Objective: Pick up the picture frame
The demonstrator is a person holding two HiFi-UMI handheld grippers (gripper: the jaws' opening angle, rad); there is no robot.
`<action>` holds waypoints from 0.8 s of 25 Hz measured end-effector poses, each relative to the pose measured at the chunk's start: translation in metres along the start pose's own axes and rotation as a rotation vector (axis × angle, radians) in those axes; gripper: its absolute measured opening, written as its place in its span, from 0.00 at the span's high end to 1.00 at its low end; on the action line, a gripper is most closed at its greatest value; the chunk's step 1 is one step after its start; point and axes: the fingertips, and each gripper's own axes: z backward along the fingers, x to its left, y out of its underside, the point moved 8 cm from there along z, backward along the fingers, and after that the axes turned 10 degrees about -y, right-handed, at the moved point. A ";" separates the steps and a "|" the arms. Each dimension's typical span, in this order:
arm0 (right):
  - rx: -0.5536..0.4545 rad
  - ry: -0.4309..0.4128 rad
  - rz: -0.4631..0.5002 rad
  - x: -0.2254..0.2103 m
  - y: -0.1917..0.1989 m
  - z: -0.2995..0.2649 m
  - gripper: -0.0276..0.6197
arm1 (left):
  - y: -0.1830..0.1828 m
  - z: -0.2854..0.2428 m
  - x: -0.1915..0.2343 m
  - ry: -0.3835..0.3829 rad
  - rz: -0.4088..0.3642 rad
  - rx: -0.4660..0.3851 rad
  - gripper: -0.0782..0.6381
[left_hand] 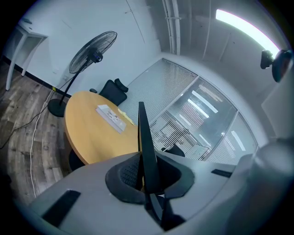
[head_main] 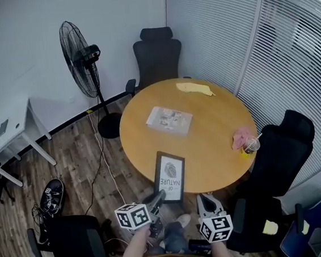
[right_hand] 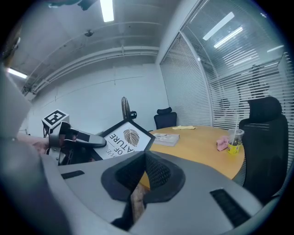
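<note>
The picture frame (head_main: 170, 176) is black with a white leaf print. It stands tilted over the near edge of the round wooden table (head_main: 217, 125). My left gripper (head_main: 159, 198) is shut on the frame's lower left edge. In the left gripper view the frame (left_hand: 143, 128) shows edge-on, clamped between the jaws of that gripper (left_hand: 142, 158). My right gripper (head_main: 206, 203) hangs just right of the frame, below the table's rim, holding nothing. In the right gripper view its jaws (right_hand: 144, 154) meet, and the frame (right_hand: 126, 137) and the left gripper (right_hand: 76, 137) show to the left.
On the table lie a magazine (head_main: 169, 120), a yellow cloth (head_main: 195, 88), a pink cloth (head_main: 240, 137) and a cup with a straw (head_main: 251, 144). Black chairs (head_main: 158, 54) (head_main: 282, 146) (head_main: 75, 242) ring it. A standing fan (head_main: 85, 64) and a white desk (head_main: 7, 132) are at the left.
</note>
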 end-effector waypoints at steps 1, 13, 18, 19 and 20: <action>0.000 0.002 0.000 -0.001 0.000 0.001 0.94 | 0.000 0.000 -0.001 0.003 0.002 -0.001 0.81; -0.001 0.006 0.014 -0.002 -0.002 0.007 0.94 | 0.002 -0.004 -0.002 0.018 0.025 0.001 0.81; 0.008 0.010 0.017 -0.005 -0.001 0.008 0.94 | 0.003 -0.007 -0.002 0.019 0.033 0.005 0.81; 0.009 0.011 0.019 -0.005 -0.002 0.007 0.94 | 0.003 -0.007 -0.002 0.019 0.033 0.005 0.81; 0.011 0.011 0.022 -0.006 -0.002 0.007 0.94 | 0.003 -0.008 -0.002 0.019 0.033 0.005 0.81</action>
